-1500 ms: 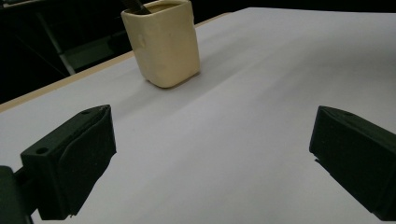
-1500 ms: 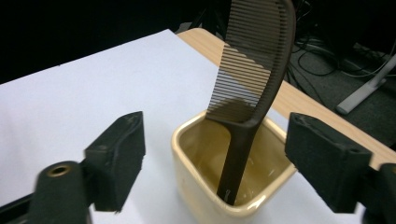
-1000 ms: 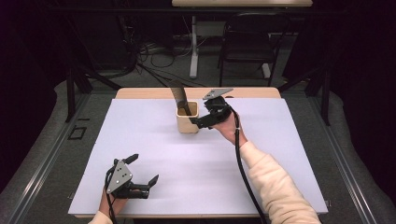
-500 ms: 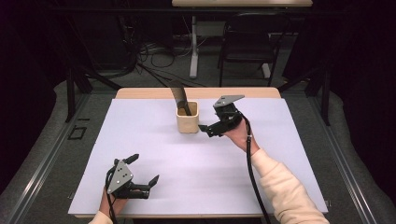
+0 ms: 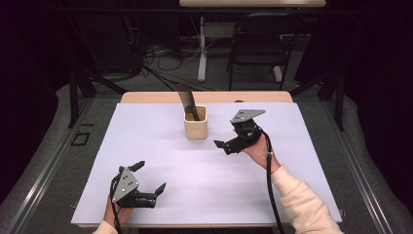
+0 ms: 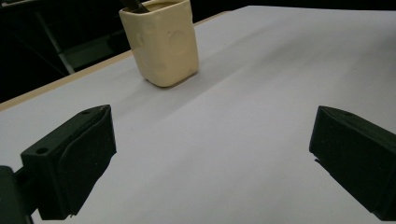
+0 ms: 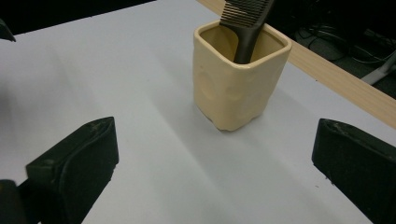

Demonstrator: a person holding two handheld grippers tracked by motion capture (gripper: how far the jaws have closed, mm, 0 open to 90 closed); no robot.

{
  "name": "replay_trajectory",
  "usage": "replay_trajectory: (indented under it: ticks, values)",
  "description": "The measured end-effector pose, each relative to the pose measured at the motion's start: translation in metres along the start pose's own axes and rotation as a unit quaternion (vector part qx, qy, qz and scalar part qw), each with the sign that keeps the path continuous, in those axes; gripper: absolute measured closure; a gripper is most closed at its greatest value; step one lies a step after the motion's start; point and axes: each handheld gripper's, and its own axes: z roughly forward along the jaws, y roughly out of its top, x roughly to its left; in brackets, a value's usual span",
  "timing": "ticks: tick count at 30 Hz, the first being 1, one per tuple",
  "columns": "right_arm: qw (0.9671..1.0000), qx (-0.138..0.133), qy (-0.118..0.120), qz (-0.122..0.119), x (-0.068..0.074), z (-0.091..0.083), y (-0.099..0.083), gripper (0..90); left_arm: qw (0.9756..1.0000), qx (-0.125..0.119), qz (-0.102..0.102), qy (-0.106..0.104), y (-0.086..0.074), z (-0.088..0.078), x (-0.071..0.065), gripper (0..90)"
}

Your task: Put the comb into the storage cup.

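A cream cup [image 5: 195, 127] stands upright on the white sheet at the far middle, with a black comb [image 5: 187, 100] leaning out of it, teeth up. My right gripper [image 5: 224, 146] hovers a little right of the cup, pointing at it. Its jaws have just been opening and stand wide with nothing between them. The right gripper view has the cup [image 7: 233, 88] and comb [image 7: 245, 23] ahead of the right gripper [image 7: 215, 163]. My left gripper [image 5: 151, 175] rests open near the front left. It faces the cup [image 6: 163, 44] from far off, its span [image 6: 210, 149] empty.
The white sheet [image 5: 160, 146] covers the wooden table, whose bare strip [image 5: 146, 97] runs along the far edge. Beyond it are a dark chair [image 5: 255, 46], a table leg [image 5: 202, 48] and floor cables [image 5: 160, 53]. A black cable [image 5: 269, 180] trails along the right forearm.
The right gripper has drawn back from the cup's rim to the right and toward the person, leaving the comb in the cup. The left gripper has stayed put.
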Motion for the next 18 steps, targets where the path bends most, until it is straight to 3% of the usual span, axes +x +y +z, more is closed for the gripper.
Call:
replay_trajectory:
  ticks: [18]
  values:
    - [0.9997,-0.011,-0.012,-0.018,0.015,-0.034,-0.030,0.0,1.0000,0.001,0.001,-0.001,0.000,-0.001,0.000,0.4]
